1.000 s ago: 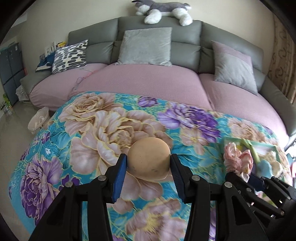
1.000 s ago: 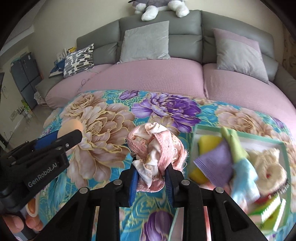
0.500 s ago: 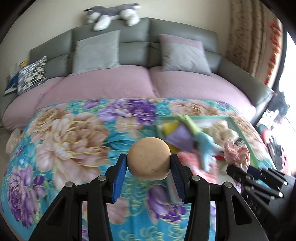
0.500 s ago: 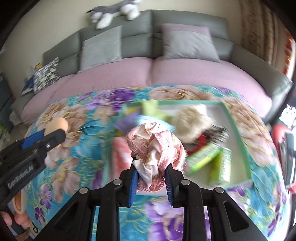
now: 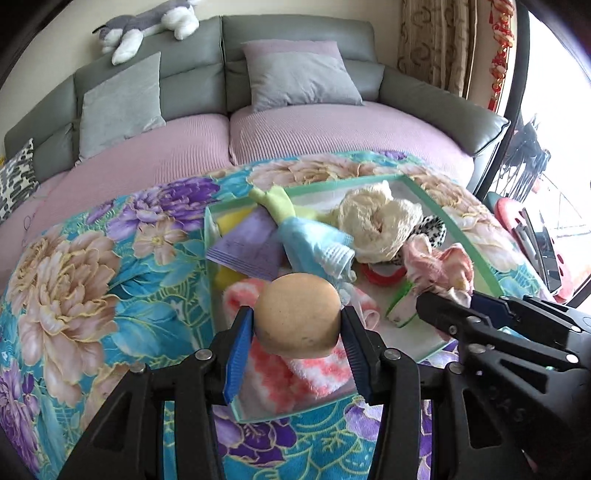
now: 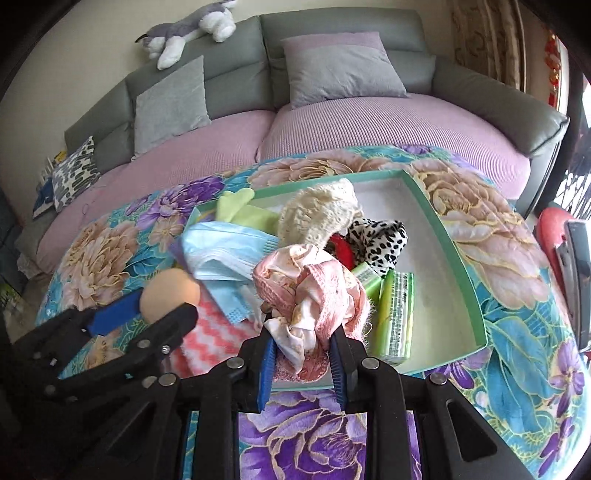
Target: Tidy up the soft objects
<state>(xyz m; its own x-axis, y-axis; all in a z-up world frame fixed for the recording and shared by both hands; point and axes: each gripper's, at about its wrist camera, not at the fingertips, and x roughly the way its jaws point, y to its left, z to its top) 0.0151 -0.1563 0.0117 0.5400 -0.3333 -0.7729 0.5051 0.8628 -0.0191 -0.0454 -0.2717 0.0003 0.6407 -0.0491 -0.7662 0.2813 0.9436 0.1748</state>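
My left gripper [image 5: 297,341] is shut on a tan foam ball [image 5: 297,315] and holds it over the near left part of a green-rimmed box [image 5: 428,199]. My right gripper [image 6: 302,350] is shut on a crumpled pink cloth [image 6: 314,291] over the box's near edge [image 6: 460,254]. The box holds a cream knit piece [image 5: 380,218], a light blue cloth [image 5: 314,243], a purple cloth [image 5: 247,247], a pink-and-white towel [image 5: 295,373], a leopard-print item [image 6: 376,236] and green packets [image 6: 397,314]. The ball also shows in the right wrist view [image 6: 170,295].
The box lies on a floral blanket [image 5: 110,295] spread over a pink-covered grey sofa [image 5: 177,158]. Grey cushions [image 5: 299,77] and a plush husky [image 5: 147,26] are at the back. A red object [image 5: 517,236] and a window are to the right.
Both grippers have swung right and forward, from over the bare blanket to over the box. Each still holds its object.
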